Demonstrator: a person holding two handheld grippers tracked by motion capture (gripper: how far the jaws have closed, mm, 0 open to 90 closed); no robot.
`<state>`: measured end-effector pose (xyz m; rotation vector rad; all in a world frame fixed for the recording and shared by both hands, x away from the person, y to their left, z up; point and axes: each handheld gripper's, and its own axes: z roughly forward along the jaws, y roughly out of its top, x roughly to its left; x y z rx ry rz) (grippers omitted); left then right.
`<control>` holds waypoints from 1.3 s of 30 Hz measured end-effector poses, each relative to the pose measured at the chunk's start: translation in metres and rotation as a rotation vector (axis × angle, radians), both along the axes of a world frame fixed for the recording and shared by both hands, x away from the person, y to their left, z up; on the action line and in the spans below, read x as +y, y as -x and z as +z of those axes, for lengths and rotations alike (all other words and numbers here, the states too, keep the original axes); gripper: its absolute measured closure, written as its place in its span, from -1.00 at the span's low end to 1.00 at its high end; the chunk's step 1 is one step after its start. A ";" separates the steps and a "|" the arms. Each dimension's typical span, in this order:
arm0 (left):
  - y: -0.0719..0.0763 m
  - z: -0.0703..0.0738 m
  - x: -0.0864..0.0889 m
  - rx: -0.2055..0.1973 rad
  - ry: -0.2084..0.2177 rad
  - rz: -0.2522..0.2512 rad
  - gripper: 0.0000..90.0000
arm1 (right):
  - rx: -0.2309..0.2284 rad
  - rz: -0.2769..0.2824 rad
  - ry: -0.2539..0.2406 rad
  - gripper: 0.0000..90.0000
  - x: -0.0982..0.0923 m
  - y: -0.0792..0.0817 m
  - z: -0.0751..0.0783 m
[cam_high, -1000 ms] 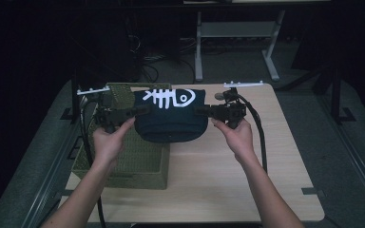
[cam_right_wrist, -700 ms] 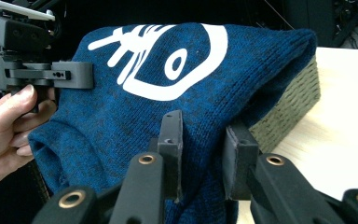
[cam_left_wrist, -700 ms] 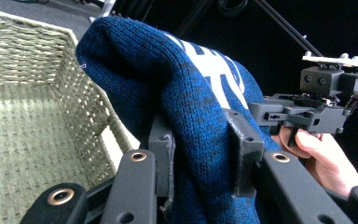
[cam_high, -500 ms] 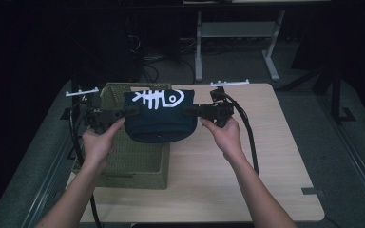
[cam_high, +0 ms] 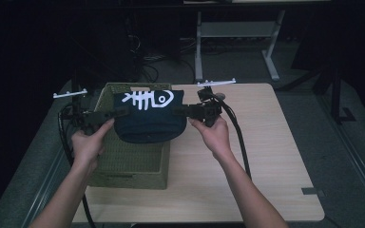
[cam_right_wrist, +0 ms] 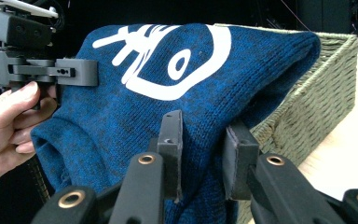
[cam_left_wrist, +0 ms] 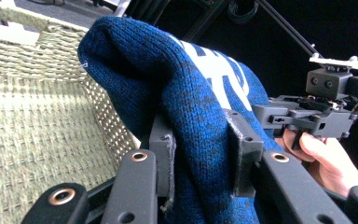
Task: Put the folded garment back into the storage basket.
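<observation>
Both grippers, left gripper (cam_high: 119, 113) and right gripper (cam_high: 180, 111), clenched on the folded blue sweater (cam_high: 148, 121) (fishbone print up), have carried it leftward until it hangs over the wicker basket (cam_high: 123, 164), so lowering should come next.

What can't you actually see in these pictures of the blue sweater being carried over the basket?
- High view: the basket floor under the sweater, which covers it.
- Left gripper view: the left gripper fingers' inner faces, buried in knit.
- Right gripper view: the sweater's lower part, cut off by the bottom edge.
- High view: the sweater's knit texture, too small.
</observation>
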<state>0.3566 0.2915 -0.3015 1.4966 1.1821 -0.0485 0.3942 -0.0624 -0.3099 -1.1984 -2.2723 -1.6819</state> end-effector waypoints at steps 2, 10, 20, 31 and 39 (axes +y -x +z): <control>-0.001 -0.001 0.003 0.002 0.001 0.003 0.51 | 0.005 0.003 0.004 0.59 0.005 -0.002 -0.002; -0.002 -0.006 0.018 0.025 0.005 0.038 0.51 | 0.011 0.011 0.005 0.59 0.020 -0.005 -0.005; -0.008 -0.022 0.038 0.067 -0.001 0.077 0.51 | 0.024 0.018 0.023 0.59 0.043 -0.008 -0.015; -0.008 -0.034 0.059 0.105 -0.022 0.115 0.49 | 0.054 0.034 0.023 0.59 0.067 -0.011 -0.031; -0.008 -0.040 0.066 0.133 -0.043 0.140 0.47 | 0.067 0.029 0.035 0.59 0.081 -0.014 -0.043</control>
